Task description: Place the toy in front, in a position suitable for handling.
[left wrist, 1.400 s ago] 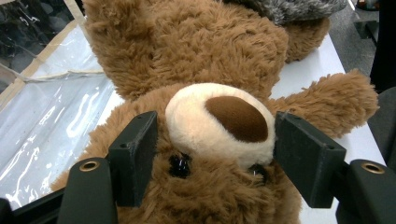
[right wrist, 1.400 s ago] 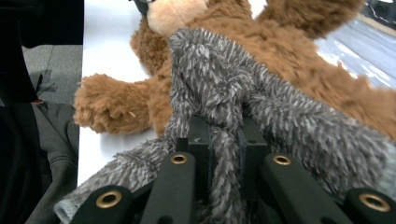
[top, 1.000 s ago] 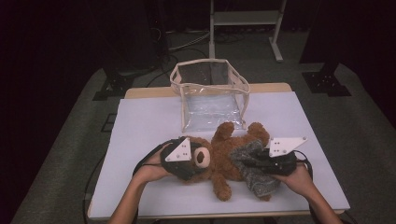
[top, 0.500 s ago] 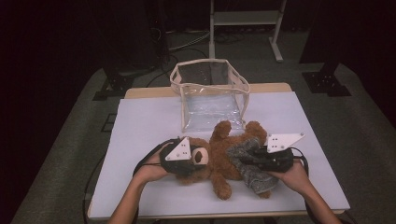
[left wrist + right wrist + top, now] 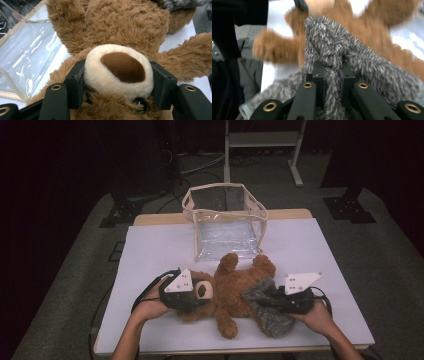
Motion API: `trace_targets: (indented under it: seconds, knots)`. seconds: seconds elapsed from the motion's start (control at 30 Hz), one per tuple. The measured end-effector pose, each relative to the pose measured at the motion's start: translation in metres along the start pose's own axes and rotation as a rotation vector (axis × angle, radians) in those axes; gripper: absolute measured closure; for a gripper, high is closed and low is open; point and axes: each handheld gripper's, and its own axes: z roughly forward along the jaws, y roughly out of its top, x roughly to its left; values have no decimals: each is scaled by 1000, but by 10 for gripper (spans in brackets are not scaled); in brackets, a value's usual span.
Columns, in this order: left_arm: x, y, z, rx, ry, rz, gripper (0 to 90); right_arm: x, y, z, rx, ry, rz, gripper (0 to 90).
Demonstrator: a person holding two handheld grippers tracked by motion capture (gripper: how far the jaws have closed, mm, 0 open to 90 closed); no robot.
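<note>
Teddy bear (image 5: pixel 235 295) lies on its back on the white table (image 5: pixel 150 250), near the person's edge, head toward the left gripper, legs pointing toward the clear plastic bag (image 5: pixel 225 222) that stands open just behind it. Left gripper (image 5: pixel 197 296) is clamped on the bear's snout: in the left gripper view the cream muzzle (image 5: pixel 118 71) with its brown nose sits squeezed between the two black jaws, pads pressing both sides; the jaws have just been closing onto it. Right gripper (image 5: pixel 265 299) is pinched tight on the grey fuzzy garment (image 5: pixel 267 307) draped over the bear's lower body; in the right gripper view a twisted strand of that grey knit (image 5: pixel 332 82) runs down between the nearly shut jaws. That view is motion-blurred, brown fur of the bear behind the grey fabric. The garment covers the bear's right-hand side and hangs off toward the table's near edge. The bear's arm and one leg stick out bare. Both hands hold the grippers low, level with the bear.
</note>
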Motion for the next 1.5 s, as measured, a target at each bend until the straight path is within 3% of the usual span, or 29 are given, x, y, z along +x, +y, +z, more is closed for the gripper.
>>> trace_targets:
  seconds: [0.07,0.17,0.27,0.4,0.5,0.67,0.73,0.83,0.93,1.03,1.13,1.3,1.37,1.43,1.5]
  knots:
    - [-2,-1,1,-1,7,1,380,-1,-16,-12,6,-16,46,787]
    - [1,0,0,13,13,-18,378,0,-16,-25,-37,-26,63,787]
    - [1,-2,3,3,19,-33,371,7,1,-22,-77,-19,13,787]
    - [1,-3,2,-3,21,-33,369,12,13,2,-24,4,-39,787]
    - [1,-5,1,-10,8,-28,367,12,1,6,11,10,-36,787]
    - [1,-4,2,-11,10,-36,362,10,-28,-19,31,-38,28,787]
    - [2,-4,2,-11,10,-37,361,9,-34,-28,15,-47,64,787]
    - [3,-4,3,-18,15,-52,356,12,-24,-29,-27,-56,54,787]
    - [4,-5,3,-20,13,-63,355,14,1,-15,-70,-63,14,787]
    - [5,-6,3,-24,17,-90,355,15,14,3,-65,-48,-19,787]
    - [5,-7,3,-31,9,-83,355,16,10,9,-46,-31,-31,787]
    - [5,-4,3,-16,9,-72,355,16,-20,-11,-13,-57,23,786]
    - [4,-3,3,-10,13,-70,355,14,-27,-23,-25,-74,59,786]
    - [4,-2,4,-7,18,-74,355,13,-24,-28,-54,-79,69,786]
    - [5,-2,4,-7,20,-80,355,13,-12,-28,-76,-89,48,786]
